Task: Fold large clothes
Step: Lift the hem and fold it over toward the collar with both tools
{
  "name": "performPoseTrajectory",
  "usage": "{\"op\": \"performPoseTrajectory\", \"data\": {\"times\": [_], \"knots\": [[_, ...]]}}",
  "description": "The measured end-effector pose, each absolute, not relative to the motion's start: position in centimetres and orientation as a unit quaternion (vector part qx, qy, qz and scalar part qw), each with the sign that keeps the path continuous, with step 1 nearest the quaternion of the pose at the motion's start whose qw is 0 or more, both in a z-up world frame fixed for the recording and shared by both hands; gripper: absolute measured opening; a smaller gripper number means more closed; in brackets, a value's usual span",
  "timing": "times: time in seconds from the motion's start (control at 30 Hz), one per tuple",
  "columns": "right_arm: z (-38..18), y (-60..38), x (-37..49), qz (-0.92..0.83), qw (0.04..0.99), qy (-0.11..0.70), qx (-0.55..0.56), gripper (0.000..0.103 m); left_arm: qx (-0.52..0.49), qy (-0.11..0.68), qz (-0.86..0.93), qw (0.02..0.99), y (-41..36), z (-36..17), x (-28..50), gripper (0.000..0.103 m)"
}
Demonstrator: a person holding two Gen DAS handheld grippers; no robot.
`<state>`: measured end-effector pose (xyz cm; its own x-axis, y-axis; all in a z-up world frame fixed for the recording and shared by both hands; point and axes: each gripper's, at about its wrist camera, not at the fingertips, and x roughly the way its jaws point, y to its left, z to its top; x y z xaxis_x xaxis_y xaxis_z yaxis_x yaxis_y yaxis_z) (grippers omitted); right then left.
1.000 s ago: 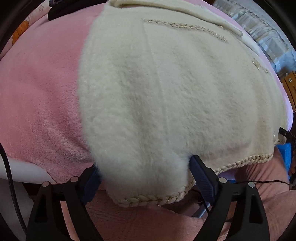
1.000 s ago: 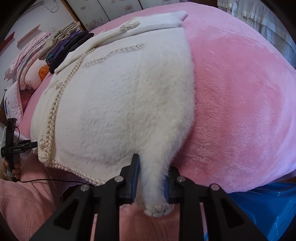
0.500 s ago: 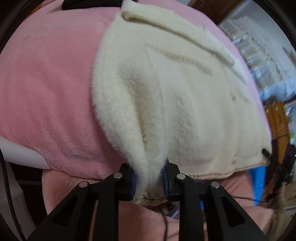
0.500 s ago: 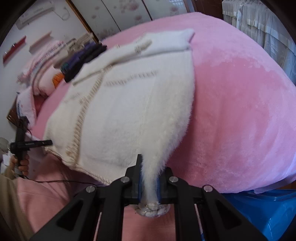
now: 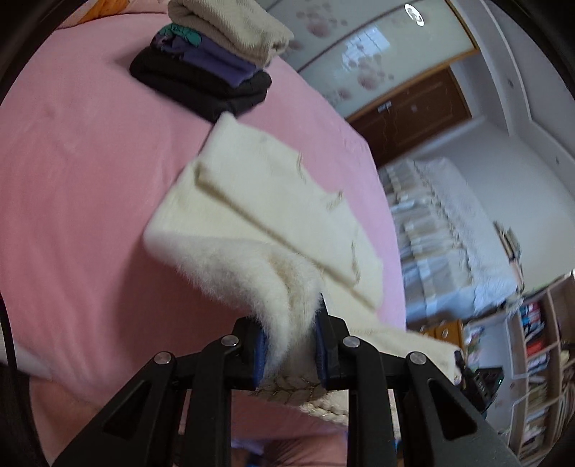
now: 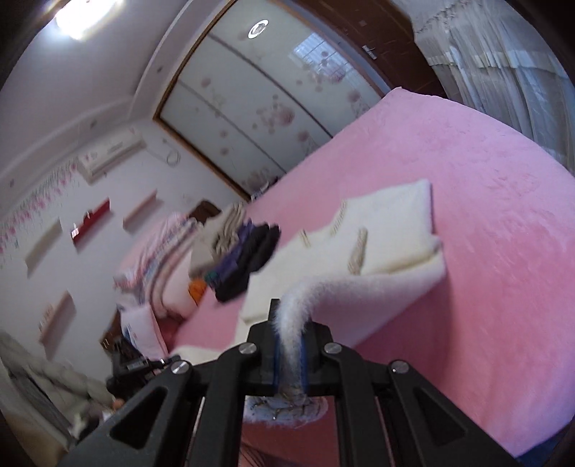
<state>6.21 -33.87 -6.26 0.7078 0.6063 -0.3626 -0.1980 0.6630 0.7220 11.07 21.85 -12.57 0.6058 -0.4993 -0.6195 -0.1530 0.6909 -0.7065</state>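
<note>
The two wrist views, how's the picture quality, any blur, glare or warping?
Left wrist view: the cream garment and the shelves at the right edge are smeared by motion, while the left tool is sharp. Right wrist view: the ceiling light blows out the top left, the folded clothes stack is blurred, and the right tool is crisp. Both views bend straight lines toward dark rounded corners.

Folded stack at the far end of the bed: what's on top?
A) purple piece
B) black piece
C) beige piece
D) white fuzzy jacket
C: in the left wrist view the beige piece lies on top of the stack, with purple and then black under it; the white jacket lies apart, nearer the camera.
</note>
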Motion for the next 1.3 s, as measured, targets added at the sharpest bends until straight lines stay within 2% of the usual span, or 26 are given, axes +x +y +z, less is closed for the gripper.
{"op": "performPoseTrajectory", "data": {"times": [0.17, 0.37, 0.57, 0.73, 0.8, 0.9, 1.1, 1.17, 1.2, 1.23, 1.27, 1.3], "knots": [[-5.1, -34.8, 13.3, 0.199, 0.864, 0.289, 0.362, 0.007, -0.406, 0.408, -0.071, 0.815, 22.2, -11.2, 18.6, 0.02], [-6.4, -35.6, 23.5, 0.145, 0.867, 0.294, 0.375, 0.007, -0.377, 0.411, -0.03, 0.829, 22.6, -11.2, 28.9, 0.02], [-12.5, -34.5, 33.3, 0.078, 0.853, 0.359, 0.37, 0.007, -0.335, 0.48, 0.027, 0.81, 21.4, -18.1, 38.9, 0.02], [-18.0, -33.8, 37.1, 0.029, 0.831, 0.423, 0.362, 0.013, -0.31, 0.524, 0.04, 0.792, 21.0, -23.9, 42.2, 0.029], [-18.8, -33.9, 37.7, 0.024, 0.821, 0.437, 0.366, 0.021, -0.311, 0.523, 0.028, 0.793, 21.1, -23.9, 42.5, 0.033], [-18.8, -34.0, 38.3, 0.036, 0.818, 0.449, 0.357, 0.028, -0.304, 0.524, -0.001, 0.796, 21.5, -23.6, 43.1, 0.041], [-19.2, -34.0, 39.5, 0.083, 0.807, 0.452, 0.371, 0.031, -0.298, 0.518, -0.017, 0.801, 21.3, -23.2, 44.4, 0.041], [-19.3, -33.9, 39.9, 0.097, 0.801, 0.446, 0.388, 0.029, -0.28, 0.512, -0.011, 0.812, 20.7, -22.7, 44.6, 0.034], [-19.2, -34.0, 39.8, 0.098, 0.806, 0.432, 0.392, 0.022, -0.268, 0.507, -0.006, 0.819, 20.2, -22.5, 44.9, 0.025], [-19.0, -34.2, 39.7, 0.09, 0.813, 0.42, 0.392, 0.017, -0.264, 0.502, 0.001, 0.823, 20.0, -22.2, 45.1, 0.019], [-18.8, -34.4, 39.6, 0.082, 0.817, 0.411, 0.396, 0.011, -0.267, 0.5, 0.006, 0.824, 20.2, -21.9, 45.3, 0.018], [-18.7, -34.7, 39.7, 0.075, 0.818, 0.404, 0.402, 0.01, -0.277, 0.495, 0.012, 0.824, 20.4, -21.7, 45.6, 0.016]]}}
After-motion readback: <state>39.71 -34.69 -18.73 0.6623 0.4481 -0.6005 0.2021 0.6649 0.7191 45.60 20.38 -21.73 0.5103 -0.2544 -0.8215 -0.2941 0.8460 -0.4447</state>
